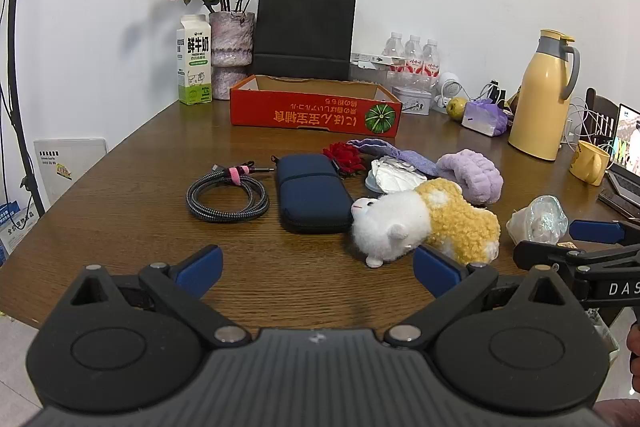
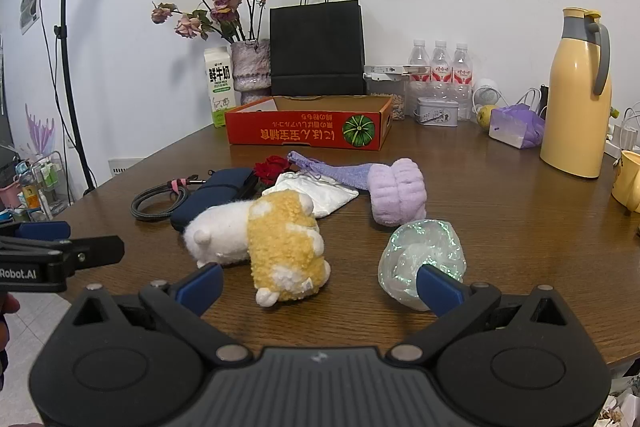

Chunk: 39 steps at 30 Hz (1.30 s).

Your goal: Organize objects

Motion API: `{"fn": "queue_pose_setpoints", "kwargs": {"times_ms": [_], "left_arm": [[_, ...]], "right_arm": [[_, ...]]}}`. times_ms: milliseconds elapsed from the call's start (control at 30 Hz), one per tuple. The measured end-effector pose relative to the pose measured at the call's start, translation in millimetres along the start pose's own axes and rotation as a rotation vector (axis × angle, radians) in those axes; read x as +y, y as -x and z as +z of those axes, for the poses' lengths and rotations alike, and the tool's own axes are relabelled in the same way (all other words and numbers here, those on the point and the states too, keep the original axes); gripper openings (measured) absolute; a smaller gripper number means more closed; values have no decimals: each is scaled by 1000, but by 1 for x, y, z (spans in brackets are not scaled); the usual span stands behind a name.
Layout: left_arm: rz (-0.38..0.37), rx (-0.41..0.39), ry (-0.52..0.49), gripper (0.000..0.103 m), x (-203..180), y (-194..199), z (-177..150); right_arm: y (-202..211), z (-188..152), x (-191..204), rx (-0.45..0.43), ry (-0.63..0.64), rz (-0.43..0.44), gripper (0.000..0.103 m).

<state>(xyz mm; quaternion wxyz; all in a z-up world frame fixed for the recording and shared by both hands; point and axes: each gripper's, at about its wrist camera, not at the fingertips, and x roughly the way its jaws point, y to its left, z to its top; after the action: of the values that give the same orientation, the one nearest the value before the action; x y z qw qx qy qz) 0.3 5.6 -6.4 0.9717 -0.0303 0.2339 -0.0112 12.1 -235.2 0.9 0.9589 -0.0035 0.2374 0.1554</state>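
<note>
Loose items lie on the brown table: a white and yellow plush toy [image 1: 424, 221] [image 2: 264, 233], a navy zip case [image 1: 312, 193] [image 2: 214, 193], a coiled braided cable [image 1: 228, 197] [image 2: 160, 201], a purple headband [image 1: 474, 175] [image 2: 396, 191], a white pouch [image 1: 394, 175] [image 2: 316, 195], a red flower [image 1: 344, 155] [image 2: 272, 167] and a shiny plastic cap [image 1: 538, 221] [image 2: 422, 259]. An open red cardboard box [image 1: 312, 115] [image 2: 304, 133] stands behind them. My left gripper [image 1: 318, 273] is open, just short of the plush. My right gripper [image 2: 318, 281] is open, with the plush's rear between its fingers but untouched.
Along the wall stand a milk carton [image 1: 194, 61], a vase of dried roses [image 1: 230, 53], a black paper bag [image 1: 304, 31], water bottles [image 2: 440, 65], a tin [image 2: 436, 111] and a yellow thermos [image 2: 578, 95]. A yellow mug [image 1: 590, 161] and laptop [image 1: 628, 155] sit at right.
</note>
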Motion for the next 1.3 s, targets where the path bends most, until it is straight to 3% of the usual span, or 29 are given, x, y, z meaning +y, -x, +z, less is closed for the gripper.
{"fn": "queue_pose_setpoints", "kwargs": {"times_ms": [1300], "left_arm": [[-4,1,0,103,0,0,-2]], "right_arm": [[-1,-2,2,4,1,0,103]]}}
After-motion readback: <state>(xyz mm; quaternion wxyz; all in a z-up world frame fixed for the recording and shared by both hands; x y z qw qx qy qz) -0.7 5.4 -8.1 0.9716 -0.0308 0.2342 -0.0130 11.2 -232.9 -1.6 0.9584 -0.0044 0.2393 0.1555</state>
